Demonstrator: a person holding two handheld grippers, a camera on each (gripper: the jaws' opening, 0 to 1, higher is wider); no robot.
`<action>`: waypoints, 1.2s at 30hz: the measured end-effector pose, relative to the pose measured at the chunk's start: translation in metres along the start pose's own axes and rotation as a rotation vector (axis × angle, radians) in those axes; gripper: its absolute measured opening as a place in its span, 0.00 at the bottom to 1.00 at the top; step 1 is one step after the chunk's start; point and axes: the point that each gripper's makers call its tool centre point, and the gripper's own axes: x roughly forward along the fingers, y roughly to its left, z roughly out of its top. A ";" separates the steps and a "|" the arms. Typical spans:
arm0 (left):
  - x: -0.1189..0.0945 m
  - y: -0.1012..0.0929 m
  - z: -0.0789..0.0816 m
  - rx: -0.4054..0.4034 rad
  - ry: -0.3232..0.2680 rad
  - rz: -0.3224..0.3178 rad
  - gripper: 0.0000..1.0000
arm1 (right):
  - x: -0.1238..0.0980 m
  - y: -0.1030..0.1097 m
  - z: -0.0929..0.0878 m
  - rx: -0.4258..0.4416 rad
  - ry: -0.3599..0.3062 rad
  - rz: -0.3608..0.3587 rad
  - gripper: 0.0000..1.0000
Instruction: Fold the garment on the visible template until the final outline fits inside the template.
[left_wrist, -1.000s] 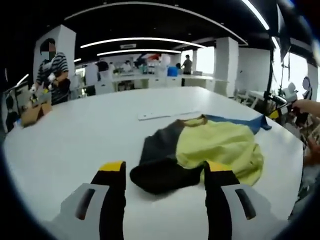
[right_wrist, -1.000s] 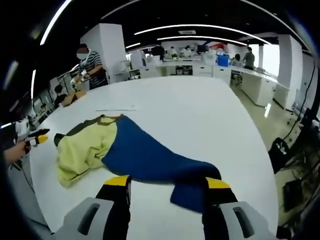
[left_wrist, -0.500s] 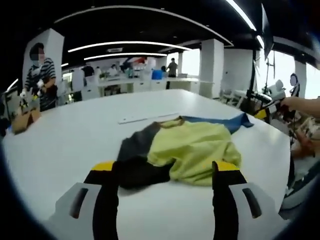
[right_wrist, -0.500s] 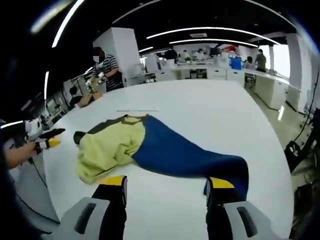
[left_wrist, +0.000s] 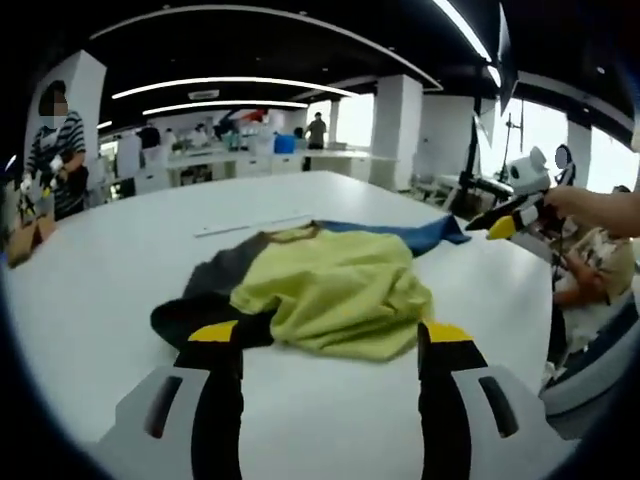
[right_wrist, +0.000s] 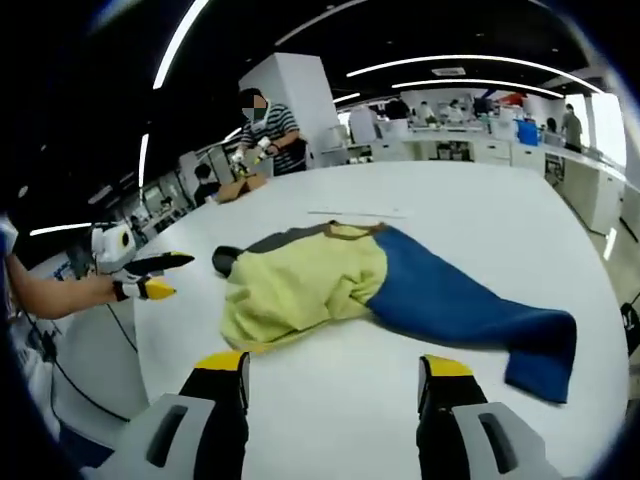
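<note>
Just one garment (left_wrist: 330, 290) here, a crumpled yellow, blue and dark-grey piece, and it lay loose on the white worktop (left_wrist: 120, 270) just ahead of both grippers. The left gripper (left_wrist: 330, 345) had its jaws spread wide and held nothing. Same for the right gripper (right_wrist: 332, 370), wide apart and empty. One pale strip (right_wrist: 358, 213) sat on the worktop beyond the garment.

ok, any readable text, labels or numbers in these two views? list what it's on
None readable.
Garment: yellow, blue and dark panels, no print or label showing.
White table: no markings legible.
Pale strip beyond the garment: too blurred to tell whether it bears any text.
</note>
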 end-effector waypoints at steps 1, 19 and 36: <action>0.000 -0.004 -0.003 -0.002 0.004 -0.010 0.63 | 0.002 0.004 -0.001 -0.012 0.001 0.015 0.66; 0.030 -0.047 -0.024 0.093 0.077 -0.139 0.35 | 0.048 0.062 -0.018 -0.177 0.022 0.209 0.54; 0.053 -0.049 -0.043 0.143 0.165 -0.158 0.25 | 0.081 0.057 -0.020 -0.299 0.065 0.236 0.43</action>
